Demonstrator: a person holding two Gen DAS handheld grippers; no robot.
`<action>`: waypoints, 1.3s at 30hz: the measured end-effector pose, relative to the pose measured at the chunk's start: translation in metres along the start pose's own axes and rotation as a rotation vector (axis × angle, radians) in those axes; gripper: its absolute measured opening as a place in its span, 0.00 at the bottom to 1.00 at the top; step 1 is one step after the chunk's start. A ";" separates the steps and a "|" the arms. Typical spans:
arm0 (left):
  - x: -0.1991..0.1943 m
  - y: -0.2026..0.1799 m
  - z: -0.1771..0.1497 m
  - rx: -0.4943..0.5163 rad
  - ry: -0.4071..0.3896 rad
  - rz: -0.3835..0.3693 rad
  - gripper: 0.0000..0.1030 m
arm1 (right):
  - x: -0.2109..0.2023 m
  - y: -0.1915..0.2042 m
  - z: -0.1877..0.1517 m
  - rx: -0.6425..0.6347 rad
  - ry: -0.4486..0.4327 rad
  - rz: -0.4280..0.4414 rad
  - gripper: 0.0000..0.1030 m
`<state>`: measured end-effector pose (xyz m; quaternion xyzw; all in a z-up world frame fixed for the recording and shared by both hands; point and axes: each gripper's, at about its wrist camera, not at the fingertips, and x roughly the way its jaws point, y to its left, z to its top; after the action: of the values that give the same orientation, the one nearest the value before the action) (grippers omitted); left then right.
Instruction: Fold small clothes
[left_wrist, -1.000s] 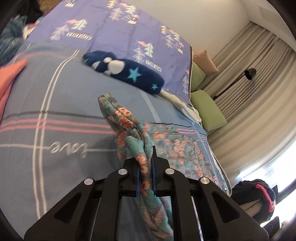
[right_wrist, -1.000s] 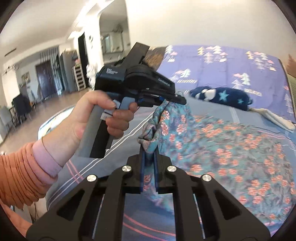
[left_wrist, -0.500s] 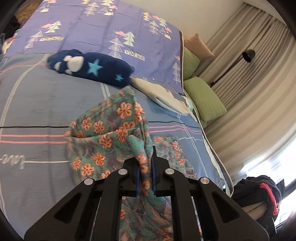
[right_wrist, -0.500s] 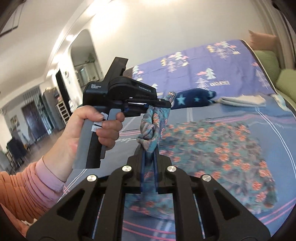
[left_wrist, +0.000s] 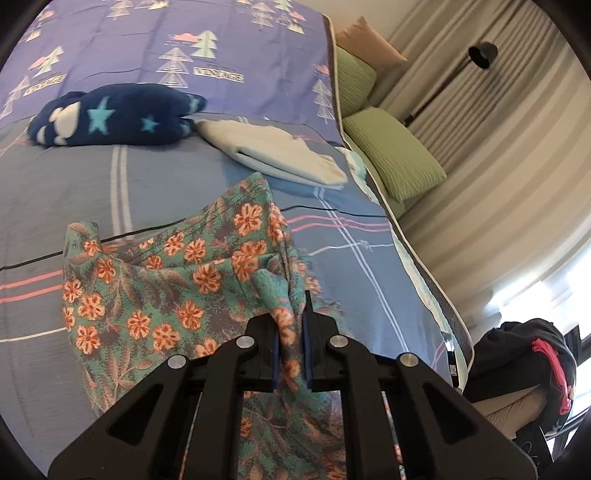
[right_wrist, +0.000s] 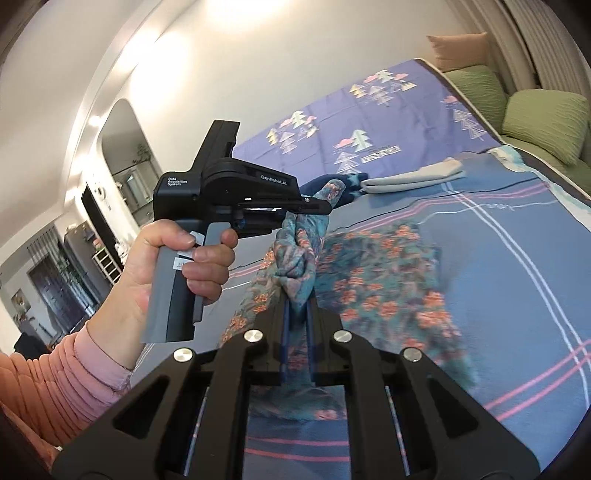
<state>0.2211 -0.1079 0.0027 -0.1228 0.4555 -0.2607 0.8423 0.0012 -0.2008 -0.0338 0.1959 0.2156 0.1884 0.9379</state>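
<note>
Left gripper (left_wrist: 291, 334): fingers clenched on a bunched corner of the floral cloth (left_wrist: 177, 291), pinched between the blue pads.

Right gripper (right_wrist: 297, 325): fingers likewise clenched on a gathered edge of the same cloth, which rises in a twisted rope to the left gripper, seen here held in a hand (right_wrist: 184, 266) with a pink cuff and orange sleeve.

Floral cloth: partly lifted, the rest draped and lying on the striped bed cover (left_wrist: 155, 181), towards the bed's near side.

Neighbours: folded pale garment (left_wrist: 273, 155) and navy star-print fleece (left_wrist: 114, 118) farther up the bed, well apart from the cloth; green cushions (left_wrist: 395, 155) beyond the bed edge.

Handling note, as judgement: both grips hold wads rather than flat corners. Draw the two grippers apart level to take out the twist, keep the hanging edge taut, then lay it down square on the free cover before creasing. Keep clear of the folded garment.
</note>
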 end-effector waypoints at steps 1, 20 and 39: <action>0.004 -0.006 0.000 0.012 0.006 0.002 0.09 | -0.003 -0.004 0.000 0.007 -0.003 -0.005 0.08; 0.089 -0.066 -0.018 0.142 0.150 0.140 0.10 | -0.028 -0.067 -0.019 0.197 0.041 -0.048 0.07; -0.034 -0.039 -0.099 0.255 -0.058 0.207 0.50 | -0.045 -0.091 -0.022 0.215 0.095 -0.096 0.27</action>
<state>0.1110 -0.1184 -0.0108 0.0252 0.4044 -0.2245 0.8863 -0.0225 -0.2921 -0.0781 0.2756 0.2877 0.1283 0.9082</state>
